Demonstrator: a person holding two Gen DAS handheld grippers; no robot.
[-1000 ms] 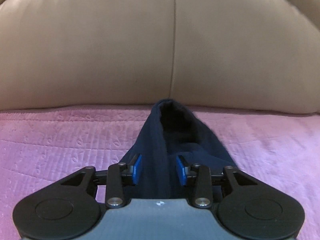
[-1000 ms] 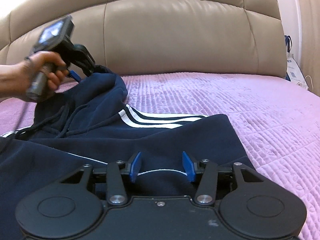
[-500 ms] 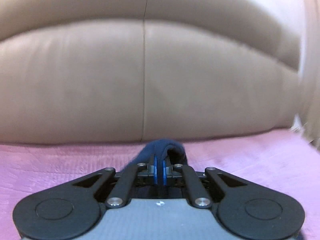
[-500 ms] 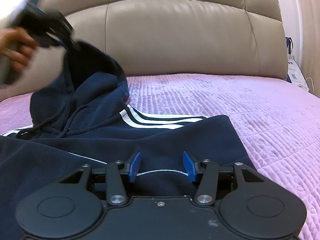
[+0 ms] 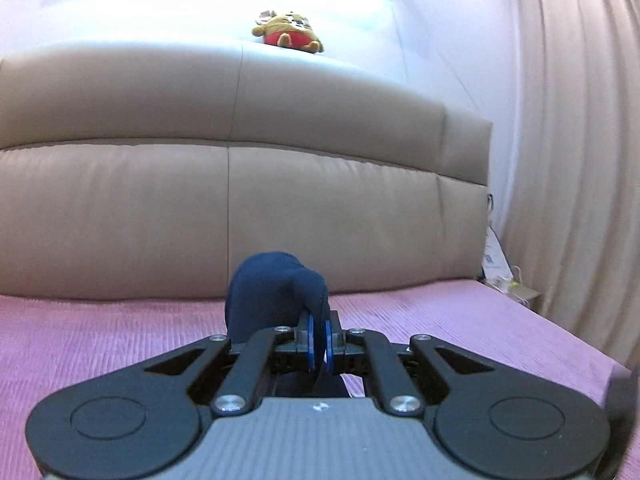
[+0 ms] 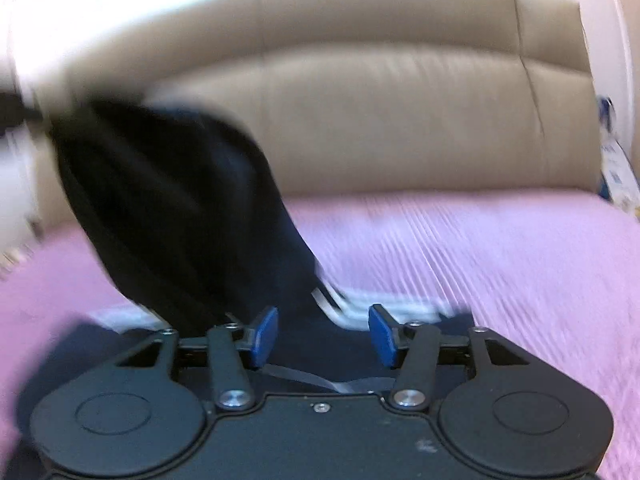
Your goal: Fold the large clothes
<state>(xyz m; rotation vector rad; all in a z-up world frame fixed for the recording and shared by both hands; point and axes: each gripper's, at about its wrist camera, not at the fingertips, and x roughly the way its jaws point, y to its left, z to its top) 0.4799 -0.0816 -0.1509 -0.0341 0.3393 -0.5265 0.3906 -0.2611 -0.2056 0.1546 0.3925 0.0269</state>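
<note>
A navy hoodie with white stripes (image 6: 180, 208) lies on the pink bed cover (image 6: 500, 264). My left gripper (image 5: 319, 338) is shut on the hood's fabric (image 5: 276, 292), which bunches up above its blue pads. In the right wrist view the hood is pulled up high to the left, blurred by motion, and the left gripper is a dark blur at the far left edge (image 6: 16, 110). My right gripper (image 6: 322, 334) is open and empty, hovering low over the hoodie's body near the white stripes (image 6: 332, 300).
A beige padded headboard (image 5: 240, 184) stands behind the bed. A plush toy (image 5: 286, 32) sits on top of it. Curtains (image 5: 568, 160) hang at the right, with bags and clutter (image 5: 500, 268) beside the bed's right edge.
My left gripper closed on the hood and lifted it upward, tilting its view up. The hood rose and stretched. My right gripper's view also shifted; its jaws stayed open.
</note>
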